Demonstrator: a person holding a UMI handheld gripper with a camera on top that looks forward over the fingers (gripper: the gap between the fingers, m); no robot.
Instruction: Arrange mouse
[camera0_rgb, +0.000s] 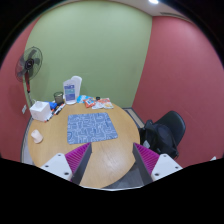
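My gripper (112, 166) is open and empty, held above the near edge of a round wooden table (105, 155). Its fingers (79, 160) with magenta pads stand wide apart, with only bare tabletop between them. A blue patterned mat (92, 127) lies in the middle of the table, beyond the fingers. A small white object (36, 136) lies on the left side of the table; I cannot tell whether it is the mouse. I cannot pick out a mouse for certain anywhere else.
A white box (40, 110), a blue and white container (72, 90) and some small coloured items (98, 102) sit at the table's far side. A standing fan (30, 65) is at the left, a black office chair (165, 132) at the right.
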